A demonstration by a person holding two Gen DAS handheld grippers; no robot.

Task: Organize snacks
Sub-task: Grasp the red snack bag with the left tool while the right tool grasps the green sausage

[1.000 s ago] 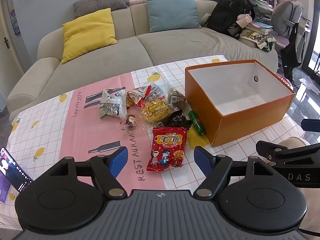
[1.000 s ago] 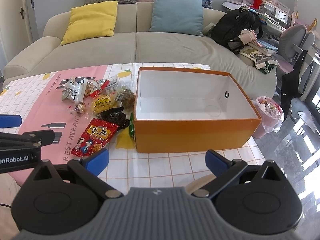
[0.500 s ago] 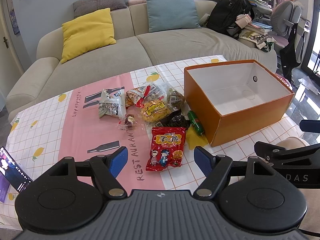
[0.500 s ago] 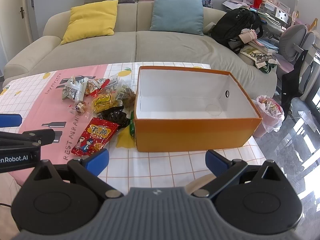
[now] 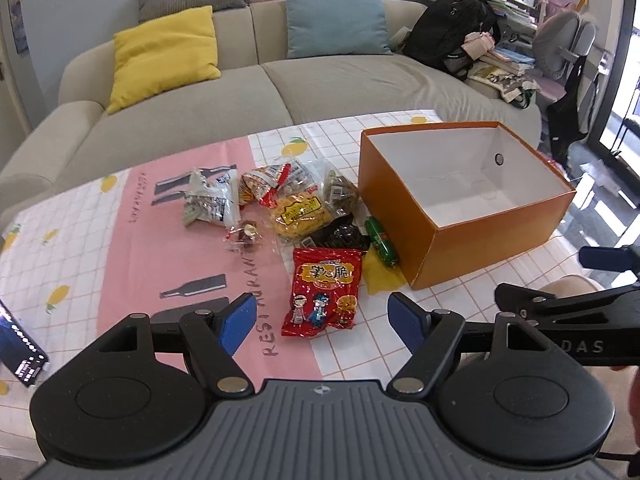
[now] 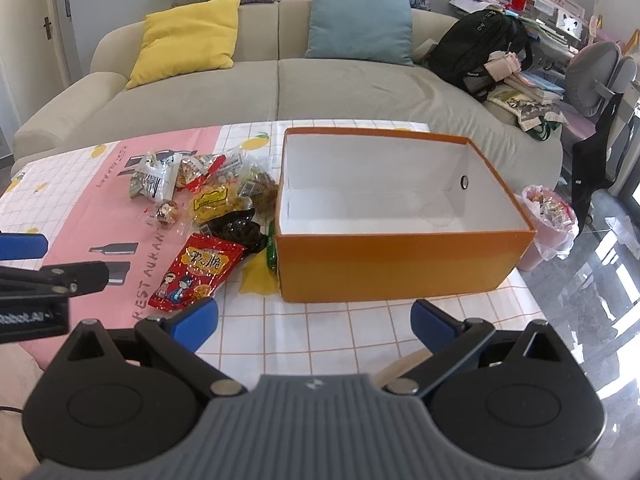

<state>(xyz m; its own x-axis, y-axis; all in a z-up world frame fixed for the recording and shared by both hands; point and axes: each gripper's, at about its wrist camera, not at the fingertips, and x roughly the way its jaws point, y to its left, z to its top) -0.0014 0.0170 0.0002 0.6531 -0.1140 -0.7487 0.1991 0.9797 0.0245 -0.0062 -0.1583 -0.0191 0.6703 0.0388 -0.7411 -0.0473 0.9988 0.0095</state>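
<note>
Ahead of your right claw and a little to its right sits the orange box, open-topped with a bare white inside. Your right claw is released, fingers spread wide, holding nothing. Your left claw is released too — the red snack packet lies flat on the tablecloth just ahead, between its blue fingertips but untouched. Beyond it, the snack pile spreads to the box's left wall — the small green packet right against it.
</note>
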